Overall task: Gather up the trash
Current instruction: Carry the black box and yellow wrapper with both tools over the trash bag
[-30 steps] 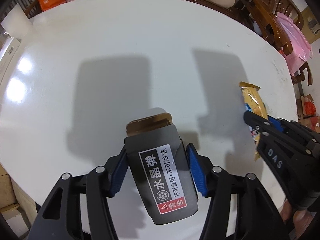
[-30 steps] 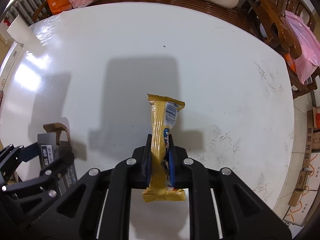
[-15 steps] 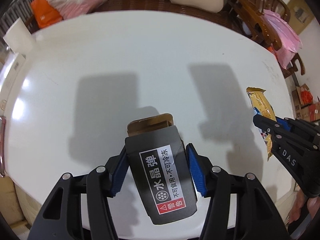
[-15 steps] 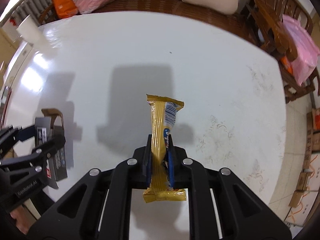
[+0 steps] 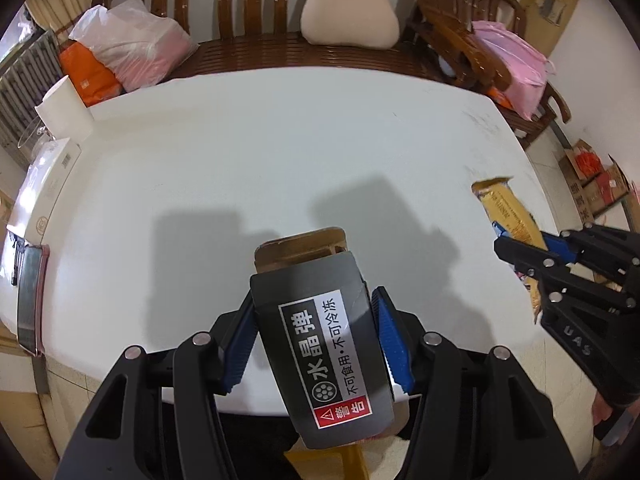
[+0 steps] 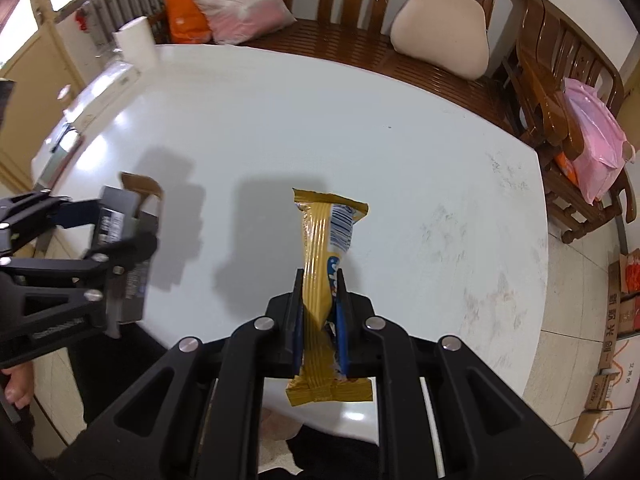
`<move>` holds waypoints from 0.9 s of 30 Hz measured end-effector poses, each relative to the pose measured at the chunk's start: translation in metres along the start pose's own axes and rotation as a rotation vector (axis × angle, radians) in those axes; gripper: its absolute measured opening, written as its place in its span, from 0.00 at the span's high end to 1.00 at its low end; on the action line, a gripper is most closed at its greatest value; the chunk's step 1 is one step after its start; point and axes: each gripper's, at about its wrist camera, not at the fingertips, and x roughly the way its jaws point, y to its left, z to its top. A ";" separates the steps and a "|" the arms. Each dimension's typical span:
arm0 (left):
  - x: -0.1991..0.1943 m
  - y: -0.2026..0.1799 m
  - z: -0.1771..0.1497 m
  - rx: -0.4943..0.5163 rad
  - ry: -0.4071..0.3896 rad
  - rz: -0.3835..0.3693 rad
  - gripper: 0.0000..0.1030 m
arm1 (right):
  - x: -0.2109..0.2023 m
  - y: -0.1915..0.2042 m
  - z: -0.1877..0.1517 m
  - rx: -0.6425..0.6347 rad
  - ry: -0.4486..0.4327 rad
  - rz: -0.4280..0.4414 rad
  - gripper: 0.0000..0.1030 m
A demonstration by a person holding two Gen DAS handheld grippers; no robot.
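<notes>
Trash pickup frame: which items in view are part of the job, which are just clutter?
Job:
- dark grey box, clamped in the left tongs
- yellow snack wrapper, pinched in the right tongs

Clutter:
- paper roll and white box at the table edge
- beige cushion, plastic bags on the bench
- cartons on the floor

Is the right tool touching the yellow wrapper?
Touching. The right wrist view shows the right tool with both pads pressed against the yellow wrapper, pinching it at its middle.

White table (image 5: 280, 152) spreading wide, wooden bench (image 5: 248, 46) at twelve o'clock, beige cushion (image 5: 349, 20) on it, pink plastic bag (image 5: 510, 62) at two, paper roll (image 5: 64, 110) at ten.
</notes>
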 end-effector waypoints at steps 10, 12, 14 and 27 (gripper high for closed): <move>-0.015 0.001 -0.085 0.073 0.010 -0.049 0.47 | -0.014 0.035 -0.070 -0.020 -0.001 0.014 0.87; -0.013 -0.001 -0.098 0.078 0.018 -0.070 0.47 | -0.013 0.041 -0.084 -0.019 0.006 0.008 0.87; -0.008 -0.003 -0.111 0.092 0.024 -0.072 0.47 | -0.013 0.047 -0.097 -0.019 0.010 0.007 0.87; 0.030 -0.015 -0.171 0.165 0.084 -0.121 0.47 | 0.009 0.074 -0.164 -0.009 0.037 0.034 0.87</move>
